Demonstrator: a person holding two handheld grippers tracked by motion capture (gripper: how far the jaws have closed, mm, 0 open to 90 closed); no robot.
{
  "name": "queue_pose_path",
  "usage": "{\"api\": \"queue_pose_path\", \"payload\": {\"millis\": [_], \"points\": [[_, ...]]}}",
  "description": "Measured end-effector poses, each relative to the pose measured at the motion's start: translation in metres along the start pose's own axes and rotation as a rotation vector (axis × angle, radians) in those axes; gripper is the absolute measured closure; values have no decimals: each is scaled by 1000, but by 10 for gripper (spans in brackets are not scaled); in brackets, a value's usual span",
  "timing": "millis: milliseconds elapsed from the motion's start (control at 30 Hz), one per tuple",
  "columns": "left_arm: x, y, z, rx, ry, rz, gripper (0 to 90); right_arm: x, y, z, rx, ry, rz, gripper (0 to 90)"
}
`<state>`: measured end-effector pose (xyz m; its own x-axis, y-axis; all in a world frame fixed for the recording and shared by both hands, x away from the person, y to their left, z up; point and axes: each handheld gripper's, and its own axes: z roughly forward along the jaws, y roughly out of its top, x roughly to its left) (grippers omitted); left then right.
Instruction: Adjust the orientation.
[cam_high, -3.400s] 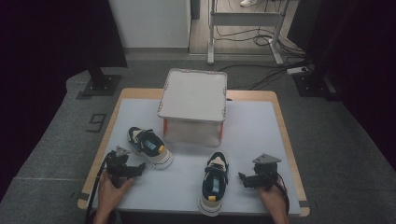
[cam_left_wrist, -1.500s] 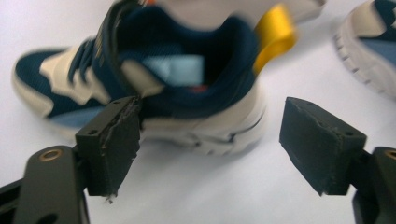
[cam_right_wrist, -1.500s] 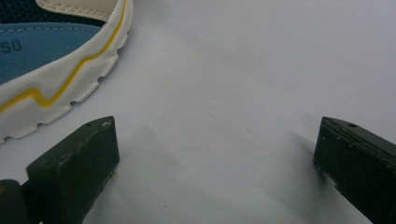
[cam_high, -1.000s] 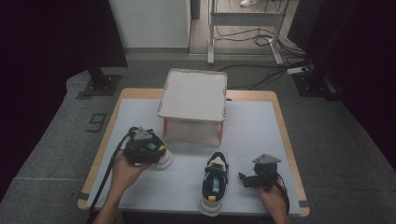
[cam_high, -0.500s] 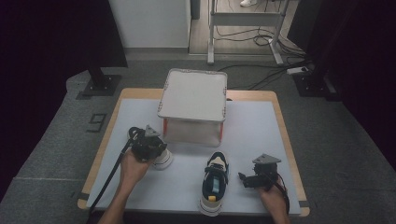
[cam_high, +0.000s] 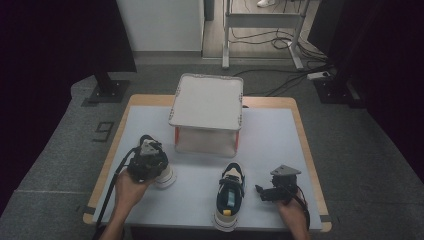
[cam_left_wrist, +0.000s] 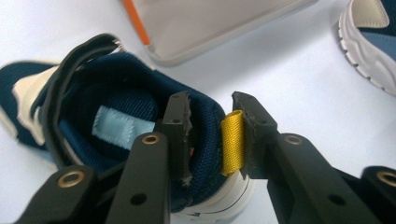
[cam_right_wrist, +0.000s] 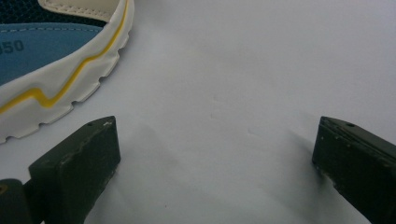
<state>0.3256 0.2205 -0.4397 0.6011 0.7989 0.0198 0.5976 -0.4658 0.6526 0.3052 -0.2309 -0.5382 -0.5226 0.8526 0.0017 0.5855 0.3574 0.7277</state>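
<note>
A navy shoe with a white sole (cam_high: 166, 177) lies at the table's left. My left gripper (cam_high: 148, 161) sits on top of its heel. In the left gripper view my left gripper (cam_left_wrist: 210, 108) has just closed on the heel collar of this shoe (cam_left_wrist: 116, 93): one jaw is inside the opening, the other presses the yellow pull loop (cam_left_wrist: 232, 142) from outside. The second shoe (cam_high: 229, 195) lies toe-forward near the front edge; its side (cam_right_wrist: 46, 60) is visible left of my right gripper (cam_right_wrist: 215, 149). That right gripper (cam_high: 261, 192) rests open on the table, nothing between its jaws.
A white lidded box (cam_high: 207, 102) with an orange corner stands at the table's back middle, close behind both shoes. The white table top (cam_high: 272, 145) has a wooden rim. Cables and a metal stand lie on the floor beyond.
My left hand has moved from the table's front left up onto the left shoe and settled over its heel. The right hand and both shoes have stayed put.
</note>
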Motion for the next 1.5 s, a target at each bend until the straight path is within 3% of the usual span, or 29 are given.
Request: {"api": "queue_pose_path", "payload": {"millis": [233, 333, 533, 667, 1067, 1300, 1400, 1500], "points": [[3, -13, -11, -6, 33, -14, 626, 0, 0, 0, 0, 0, 0, 1], [6, -19, -17, -1, 68, -23, 584, 0, 0, 0, 0, 0, 0, 1], [15, -28, -25, -3, 99, -69, 440, 0, 0, 0, 1, 0, -1, 1], [22, -34, -28, -4, 112, -108, 325, 0, 0, 0, 1, 0, -1, 2], [41, -58, -46, 7, 117, -154, 229, 0, 0, 0, 1, 0, -1, 1], [46, -67, -32, -51, 62, -249, 148, 0, 0, 0, 1, 0, -2, 2], [44, -68, -21, -67, 66, -276, 142, 0, 0, 0, 1, 1, -1, 2], [41, -66, -8, -52, 89, -276, 143, 0, 0, 0, 1, 1, -2, 3]]}}
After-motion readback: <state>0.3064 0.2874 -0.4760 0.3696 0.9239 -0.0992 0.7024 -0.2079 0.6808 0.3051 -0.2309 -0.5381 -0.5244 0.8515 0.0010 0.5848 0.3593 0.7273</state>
